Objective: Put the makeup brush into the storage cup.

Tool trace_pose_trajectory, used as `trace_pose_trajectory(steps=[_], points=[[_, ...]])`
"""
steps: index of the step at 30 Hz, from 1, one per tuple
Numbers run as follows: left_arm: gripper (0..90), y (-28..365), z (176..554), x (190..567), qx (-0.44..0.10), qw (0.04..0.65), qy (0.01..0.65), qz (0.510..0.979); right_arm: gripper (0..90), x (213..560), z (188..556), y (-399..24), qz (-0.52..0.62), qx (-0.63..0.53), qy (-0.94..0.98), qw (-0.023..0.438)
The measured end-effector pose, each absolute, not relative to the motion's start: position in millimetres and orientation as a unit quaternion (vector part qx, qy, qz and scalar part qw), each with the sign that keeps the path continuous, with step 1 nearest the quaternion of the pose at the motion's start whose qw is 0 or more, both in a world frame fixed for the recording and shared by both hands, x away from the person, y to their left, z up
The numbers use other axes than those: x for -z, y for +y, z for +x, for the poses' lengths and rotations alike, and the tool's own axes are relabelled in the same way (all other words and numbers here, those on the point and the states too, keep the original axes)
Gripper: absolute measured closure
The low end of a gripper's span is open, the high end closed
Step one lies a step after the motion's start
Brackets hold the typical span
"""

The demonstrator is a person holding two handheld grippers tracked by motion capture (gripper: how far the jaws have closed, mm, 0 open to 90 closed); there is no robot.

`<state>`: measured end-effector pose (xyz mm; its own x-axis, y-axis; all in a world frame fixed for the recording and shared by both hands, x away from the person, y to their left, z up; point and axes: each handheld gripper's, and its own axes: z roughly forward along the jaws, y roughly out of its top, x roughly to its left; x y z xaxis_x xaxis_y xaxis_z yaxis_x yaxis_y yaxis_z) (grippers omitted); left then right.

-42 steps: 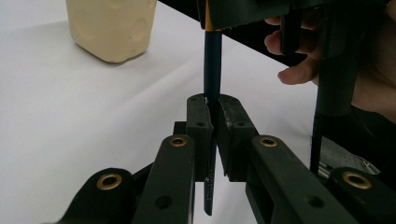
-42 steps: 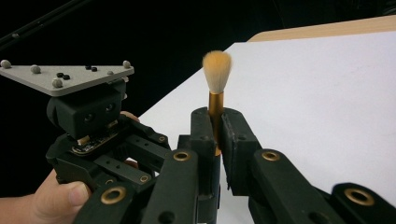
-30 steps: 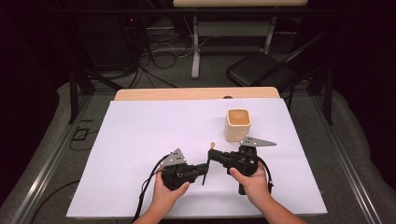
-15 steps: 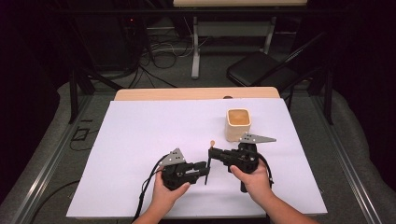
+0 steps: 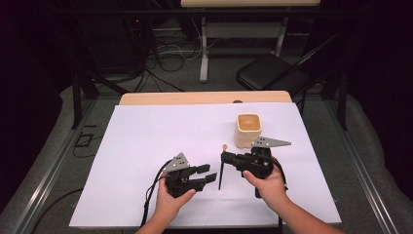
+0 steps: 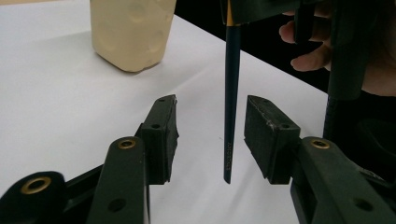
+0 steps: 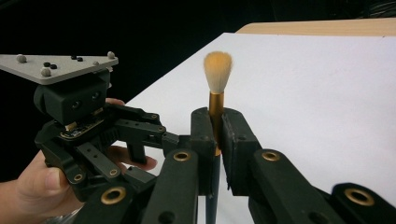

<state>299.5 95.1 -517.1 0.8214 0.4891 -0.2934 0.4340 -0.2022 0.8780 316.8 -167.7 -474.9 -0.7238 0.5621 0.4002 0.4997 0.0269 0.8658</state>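
Brush (image 7: 217,93): soft pale bristle tuft, tips tinted orange; glossy gold metal ferrule; smooth, dark, semi-gloss handle with small gold lettering. Cup (image 5: 248,129): matt cream body, dimpled walls, looks like plastic or ceramic; which one cannot be told. Counter (image 5: 160,126): matt white covering, smooth, paper-like; light wood edge at the far side. Left tongs (image 5: 207,176): matt black plastic, brass-coloured rivets at the pivots; pads (image 6: 161,135) dull black, rubbery, edges lightly scuffed. Right tongs (image 7: 215,135): same black plastic and brass. Plate (image 7: 58,65) on the left tongs: flat matt grey metal.
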Motion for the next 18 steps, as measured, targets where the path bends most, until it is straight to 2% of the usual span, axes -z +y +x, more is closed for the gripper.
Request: trace_pose_trajectory(steps=[18], points=[[46.8, 99.6, 302.4, 518.8, -0.047, 0.545, 0.312, 0.777, 83.8, 462.3, 321.0, -177.5, 0.360, -0.569, 0.737, 0.061]])
